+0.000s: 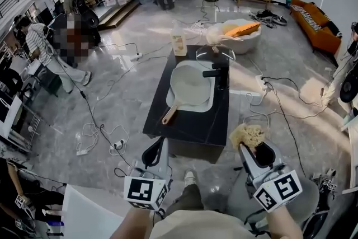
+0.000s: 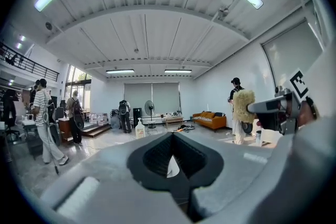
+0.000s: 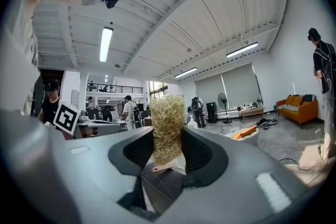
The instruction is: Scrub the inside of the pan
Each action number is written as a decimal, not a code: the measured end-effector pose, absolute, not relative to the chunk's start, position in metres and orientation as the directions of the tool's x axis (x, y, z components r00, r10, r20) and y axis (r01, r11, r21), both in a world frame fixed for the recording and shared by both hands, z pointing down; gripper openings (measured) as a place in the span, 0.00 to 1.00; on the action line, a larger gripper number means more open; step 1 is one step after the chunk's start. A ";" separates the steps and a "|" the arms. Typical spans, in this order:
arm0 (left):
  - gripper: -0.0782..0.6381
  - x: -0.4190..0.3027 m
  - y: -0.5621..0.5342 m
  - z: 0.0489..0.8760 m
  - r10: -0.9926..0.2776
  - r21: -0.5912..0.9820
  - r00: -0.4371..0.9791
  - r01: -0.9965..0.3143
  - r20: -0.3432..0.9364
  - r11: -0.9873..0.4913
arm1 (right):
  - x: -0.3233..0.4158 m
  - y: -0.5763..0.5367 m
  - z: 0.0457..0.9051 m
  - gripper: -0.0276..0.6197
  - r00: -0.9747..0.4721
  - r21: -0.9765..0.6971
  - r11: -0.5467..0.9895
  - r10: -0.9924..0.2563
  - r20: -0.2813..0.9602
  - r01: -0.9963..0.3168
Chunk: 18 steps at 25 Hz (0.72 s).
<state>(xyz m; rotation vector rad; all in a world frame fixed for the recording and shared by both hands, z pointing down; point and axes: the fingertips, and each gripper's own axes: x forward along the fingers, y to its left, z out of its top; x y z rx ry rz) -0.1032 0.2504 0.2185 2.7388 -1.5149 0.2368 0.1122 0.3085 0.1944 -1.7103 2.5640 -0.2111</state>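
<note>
A pale pan (image 1: 191, 85) with a wooden handle (image 1: 169, 115) lies in a white sink basin (image 1: 170, 99) set in a black table (image 1: 211, 123). My right gripper (image 1: 253, 147) is held up near the table's front right corner, shut on a tan loofah scrubber (image 1: 248, 135). In the right gripper view the scrubber (image 3: 168, 127) stands upright between the jaws, with the pan's handle (image 3: 160, 168) small below it. My left gripper (image 1: 157, 152) hovers before the table's front edge, shut and empty. In the left gripper view its tips (image 2: 173, 148) meet, and the scrubber (image 2: 243, 106) shows at right.
A soap bottle (image 1: 179, 41) stands at the table's far left corner, a black tap (image 1: 218, 74) beside the basin, a glass lid (image 1: 215, 54) behind it. Cables and a power strip (image 1: 118, 145) lie on the floor. A white tub (image 1: 241, 35) sits beyond. People stand at left.
</note>
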 end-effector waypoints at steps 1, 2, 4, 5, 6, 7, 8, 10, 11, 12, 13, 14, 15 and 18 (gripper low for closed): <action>0.11 -0.108 0.236 0.222 -0.840 -0.070 0.524 -0.841 0.140 -0.536 | 0.109 0.295 0.196 0.29 -0.379 -0.142 0.370 -0.925 0.037 -0.918; 0.11 -0.112 0.221 0.224 -0.839 -0.072 0.525 -0.840 0.146 -0.538 | 0.106 0.281 0.198 0.29 -0.370 -0.144 0.361 -0.928 0.043 -0.921; 0.11 -0.119 0.191 0.227 -0.834 -0.071 0.530 -0.836 0.154 -0.544 | 0.102 0.251 0.200 0.29 -0.354 -0.151 0.343 -0.934 0.056 -0.927; 0.11 -0.122 0.176 0.228 -0.830 -0.066 0.535 -0.833 0.157 -0.549 | 0.098 0.236 0.201 0.29 -0.349 -0.155 0.337 -0.935 0.063 -0.929; 0.11 -0.125 0.162 0.229 -0.826 -0.060 0.540 -0.830 0.161 -0.554 | 0.094 0.220 0.201 0.29 -0.346 -0.160 0.332 -0.936 0.069 -0.929; 0.11 -0.129 0.148 0.229 -0.822 -0.056 0.545 -0.827 0.167 -0.560 | 0.089 0.205 0.201 0.29 -0.344 -0.165 0.329 -0.936 0.074 -0.930; 0.11 -0.133 0.134 0.231 -0.817 -0.053 0.550 -0.823 0.174 -0.565 | 0.083 0.190 0.201 0.29 -0.342 -0.167 0.326 -0.936 0.078 -0.930; 0.11 -0.140 0.107 0.234 -0.807 -0.048 0.559 -0.816 0.190 -0.576 | 0.073 0.161 0.201 0.29 -0.337 -0.167 0.320 -0.938 0.083 -0.932; 0.11 -0.142 0.095 0.236 -0.803 -0.045 0.563 -0.813 0.197 -0.581 | 0.069 0.148 0.200 0.29 -0.334 -0.165 0.318 -0.939 0.084 -0.934; 0.11 -0.144 0.083 0.238 -0.799 -0.042 0.566 -0.810 0.202 -0.585 | 0.065 0.135 0.200 0.29 -0.332 -0.160 0.316 -0.939 0.085 -0.935; 0.11 -0.146 0.072 0.241 -0.796 -0.041 0.569 -0.807 0.207 -0.588 | 0.061 0.123 0.200 0.29 -0.330 -0.155 0.314 -0.940 0.089 -0.937; 0.11 -0.148 0.063 0.243 -0.793 -0.041 0.572 -0.805 0.212 -0.592 | 0.059 0.112 0.201 0.29 -0.328 -0.149 0.313 -0.940 0.094 -0.938; 0.12 -0.149 0.054 0.246 -0.789 -0.040 0.574 -0.803 0.219 -0.595 | 0.056 0.102 0.203 0.29 -0.327 -0.143 0.311 -0.939 0.103 -0.940; 0.17 -0.150 0.031 0.256 -0.775 -0.029 0.583 -0.794 0.245 -0.607 | 0.051 0.074 0.210 0.29 -0.328 -0.121 0.313 -0.935 0.136 -0.942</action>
